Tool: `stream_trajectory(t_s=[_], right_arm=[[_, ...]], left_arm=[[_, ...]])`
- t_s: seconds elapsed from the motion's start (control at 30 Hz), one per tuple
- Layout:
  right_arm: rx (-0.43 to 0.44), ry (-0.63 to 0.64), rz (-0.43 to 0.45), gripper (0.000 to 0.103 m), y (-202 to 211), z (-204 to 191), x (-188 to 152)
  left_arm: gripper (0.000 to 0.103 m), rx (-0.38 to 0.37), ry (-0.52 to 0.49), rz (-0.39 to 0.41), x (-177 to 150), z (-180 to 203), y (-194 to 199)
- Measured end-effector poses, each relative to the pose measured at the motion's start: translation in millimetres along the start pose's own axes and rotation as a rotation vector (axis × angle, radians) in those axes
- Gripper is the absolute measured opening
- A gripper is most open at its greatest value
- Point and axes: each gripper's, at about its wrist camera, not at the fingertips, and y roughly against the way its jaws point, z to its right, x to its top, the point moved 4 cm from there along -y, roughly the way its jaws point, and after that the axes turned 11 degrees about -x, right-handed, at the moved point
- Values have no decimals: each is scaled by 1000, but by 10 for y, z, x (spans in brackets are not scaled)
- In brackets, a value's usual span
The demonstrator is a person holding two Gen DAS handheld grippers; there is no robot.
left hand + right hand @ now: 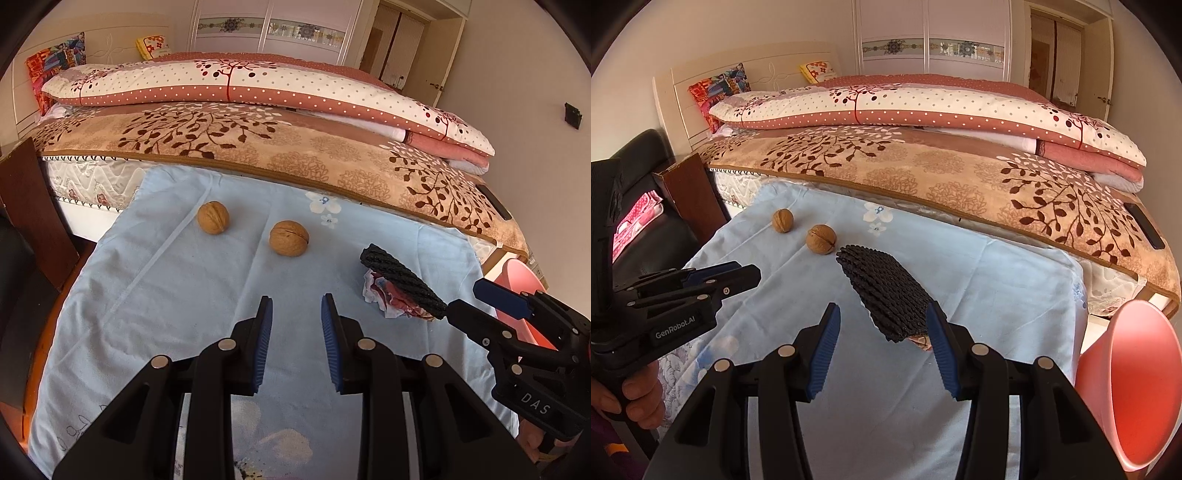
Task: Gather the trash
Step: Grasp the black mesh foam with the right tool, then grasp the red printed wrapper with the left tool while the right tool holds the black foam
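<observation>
We note a counter [166, 295] draped in a pale blue floral cloth, set against the side of a bed [258, 147] piled with folded quilts.

Left tongs [296, 308]: jaws part open, nothing between the blue pads, only bare cloth under them. They hang above the near middle of the counter, pointing toward the bed.

Right tongs [882, 317]: jaws spread wider. A black ridged piece [882, 295] lies in the gap, close against the right-hand pad; we cannot tell whether it is gripped or merely touched. In the left wrist view that same black piece juts out from the right tongs' tip across a crumpled wad of paper [384, 295], white with red print, lying on the cloth at the right side of the counter.

Two walnuts [213, 217] [289, 238] sit farther back on the cloth, near each other, apart from the paper.

A pink bin [1130, 387] stands tilted just off the counter's right edge.
</observation>
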Motion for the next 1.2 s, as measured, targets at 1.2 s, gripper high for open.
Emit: stream_trajectory(t_s=[1.2], right_arm=[[-12, -252, -41, 10, 136, 614, -216]], left_arm=[[37, -171, 47, -98, -50, 419, -311]])
